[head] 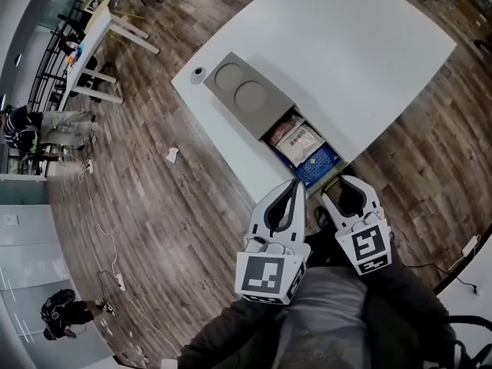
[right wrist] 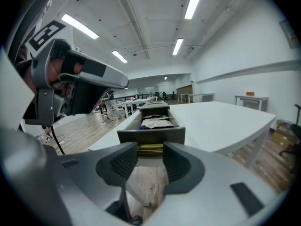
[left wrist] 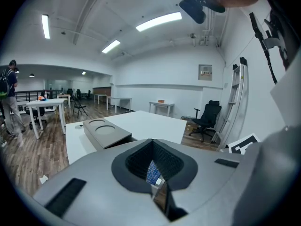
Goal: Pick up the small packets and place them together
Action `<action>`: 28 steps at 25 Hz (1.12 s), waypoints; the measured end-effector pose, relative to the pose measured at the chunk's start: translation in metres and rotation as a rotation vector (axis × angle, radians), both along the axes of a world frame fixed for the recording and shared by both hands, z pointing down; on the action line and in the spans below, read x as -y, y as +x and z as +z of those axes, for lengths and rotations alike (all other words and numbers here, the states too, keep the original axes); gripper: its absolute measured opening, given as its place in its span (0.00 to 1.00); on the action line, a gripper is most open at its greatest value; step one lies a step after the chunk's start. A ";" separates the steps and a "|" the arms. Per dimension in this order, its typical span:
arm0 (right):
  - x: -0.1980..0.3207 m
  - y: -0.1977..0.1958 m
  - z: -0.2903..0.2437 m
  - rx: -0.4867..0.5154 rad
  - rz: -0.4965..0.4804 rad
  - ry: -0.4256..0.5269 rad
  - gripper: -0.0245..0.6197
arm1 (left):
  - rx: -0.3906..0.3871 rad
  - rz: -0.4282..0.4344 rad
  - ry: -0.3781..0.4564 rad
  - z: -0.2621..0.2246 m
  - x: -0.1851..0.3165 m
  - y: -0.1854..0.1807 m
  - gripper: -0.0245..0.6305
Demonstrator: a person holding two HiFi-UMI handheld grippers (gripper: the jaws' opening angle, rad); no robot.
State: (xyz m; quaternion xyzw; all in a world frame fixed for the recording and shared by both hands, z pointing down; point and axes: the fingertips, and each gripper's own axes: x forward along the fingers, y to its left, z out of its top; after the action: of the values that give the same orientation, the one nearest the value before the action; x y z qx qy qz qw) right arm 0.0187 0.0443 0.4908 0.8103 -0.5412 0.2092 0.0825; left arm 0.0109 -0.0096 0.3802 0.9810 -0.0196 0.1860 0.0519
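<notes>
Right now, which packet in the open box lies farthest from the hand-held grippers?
The reddish-pink packet. It lies right against the grey lid with two round recesses, beyond the white packet and the blue packet.

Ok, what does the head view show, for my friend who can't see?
The left gripper and right gripper point at the near end of a long grey tray on a white table. Small packets lie in its open end.
</notes>
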 end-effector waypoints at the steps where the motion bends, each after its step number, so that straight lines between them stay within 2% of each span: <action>1: -0.001 -0.001 0.000 0.001 0.000 -0.001 0.31 | -0.001 0.006 0.000 -0.001 -0.001 0.000 0.04; 13: -0.034 -0.018 0.010 0.009 0.012 -0.002 0.31 | -0.012 0.072 0.011 -0.005 -0.027 0.005 0.04; 21: -0.035 -0.019 0.011 0.015 0.005 0.031 0.31 | -0.021 0.080 0.014 -0.011 -0.032 0.004 0.04; 26: -0.033 -0.020 0.012 0.120 -0.024 0.079 0.31 | -0.028 0.067 0.008 -0.014 -0.029 0.005 0.04; 28: -0.034 -0.020 0.008 0.132 -0.045 0.075 0.35 | -0.033 0.065 0.004 -0.018 -0.029 0.007 0.04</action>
State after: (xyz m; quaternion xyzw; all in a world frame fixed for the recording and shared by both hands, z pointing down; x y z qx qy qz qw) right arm -0.0016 0.0787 0.4990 0.7850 -0.5709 0.2396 0.0210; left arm 0.0177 0.0190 0.3619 0.9841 0.0126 0.1714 0.0443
